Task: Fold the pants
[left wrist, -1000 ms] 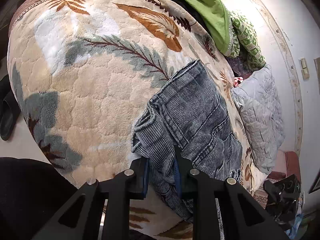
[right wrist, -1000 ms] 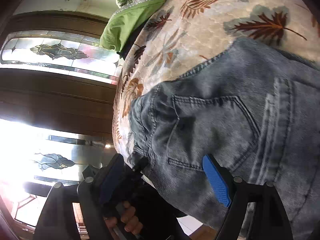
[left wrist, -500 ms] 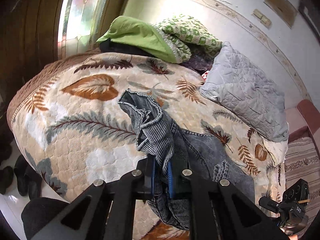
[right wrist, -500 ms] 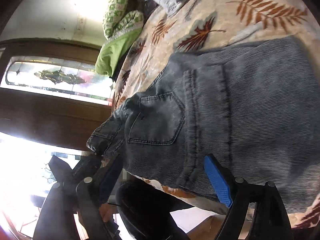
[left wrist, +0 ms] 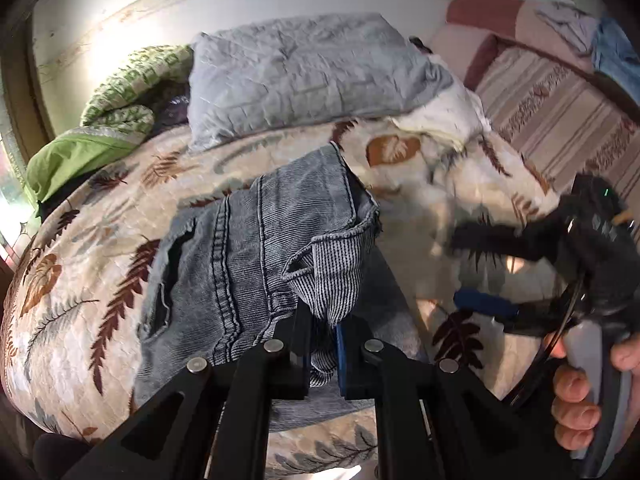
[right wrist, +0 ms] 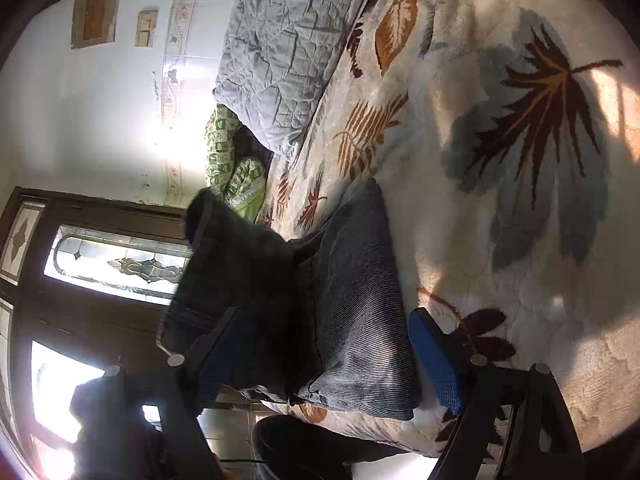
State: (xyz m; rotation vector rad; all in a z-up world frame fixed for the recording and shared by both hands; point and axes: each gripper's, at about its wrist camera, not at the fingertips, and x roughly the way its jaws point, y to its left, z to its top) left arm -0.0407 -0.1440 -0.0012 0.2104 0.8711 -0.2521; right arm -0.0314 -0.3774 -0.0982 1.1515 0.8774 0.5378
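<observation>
Pants [right wrist: 352, 312] between gaping right gripper [right wrist: 320, 364] — unpinched

You have the pants [left wrist: 256, 248] lying on the blanket [left wrist: 80, 280], near its front edge. Behind them a pillow [left wrist: 304, 76] rests at the wall. Your right gripper [left wrist: 492, 272] hovers right of them.

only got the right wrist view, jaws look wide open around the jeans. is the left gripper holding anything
Observer: Yes. In the left wrist view the left gripper is shut on a bunched fold of the jeans.
Operator: cant see my own gripper from outside, where is it
Observer: The right gripper shows at that view's right edge, over the leaf-print blanket, jaws apart with nothing clamped.
Operator: whats past the pillow on that side
Observer: A pink striped sofa sits beyond the grey quilted pillow.
</observation>
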